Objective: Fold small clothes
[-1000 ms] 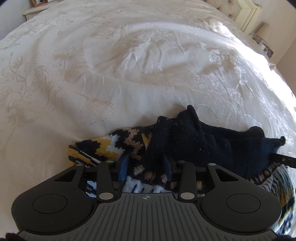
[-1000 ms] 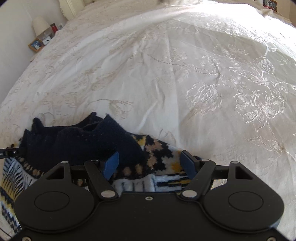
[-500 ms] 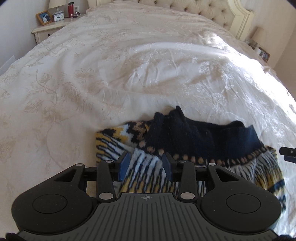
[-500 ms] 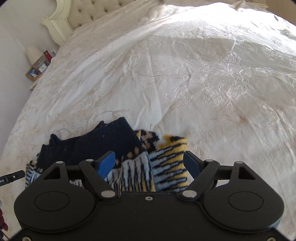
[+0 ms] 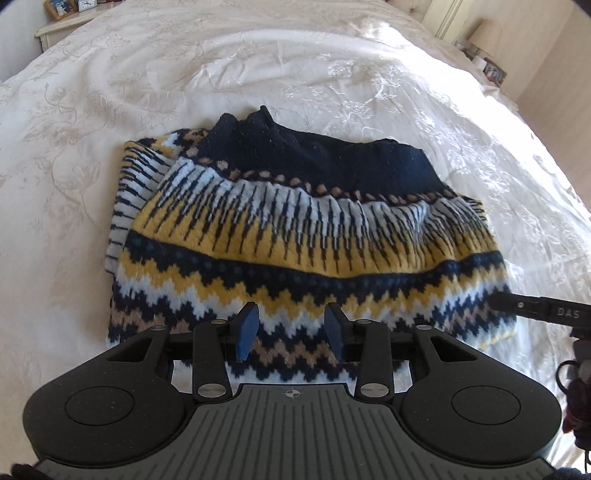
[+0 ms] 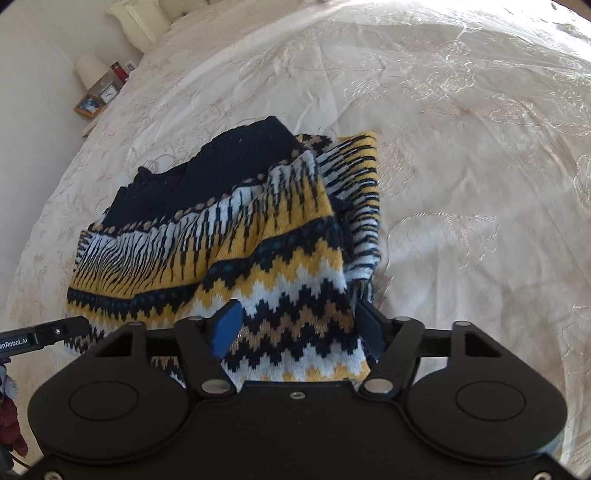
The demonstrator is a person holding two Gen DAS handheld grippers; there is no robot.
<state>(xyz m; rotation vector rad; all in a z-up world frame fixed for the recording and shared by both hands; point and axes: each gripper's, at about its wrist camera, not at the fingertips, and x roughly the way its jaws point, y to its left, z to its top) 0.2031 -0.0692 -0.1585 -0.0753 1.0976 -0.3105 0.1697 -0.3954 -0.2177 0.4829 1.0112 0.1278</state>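
A knitted sweater (image 5: 295,229) in navy, yellow, white and tan zigzag bands lies folded on the white embroidered bedspread (image 5: 258,66), its plain navy part at the far edge. My left gripper (image 5: 291,332) hovers open over the sweater's near hem, nothing between its blue pads. In the right wrist view the same sweater (image 6: 221,229) fills the centre-left, one patterned layer sticking out along its right side. My right gripper (image 6: 297,326) is open wide above the near right corner, holding nothing. Each view catches one black finger of the other gripper at its edge.
A bedside table with a picture frame (image 6: 88,105), a clock and a lamp (image 6: 90,68) stands at the far left of the bed. The cream headboard (image 6: 140,18) is at the top. Another bedside table with small items (image 5: 493,70) sits at the right.
Both grippers have drawn back and up from the sweater, staying open. The sweater now lies flatter, with its patterned bands spread toward me where only the navy bunch showed before.
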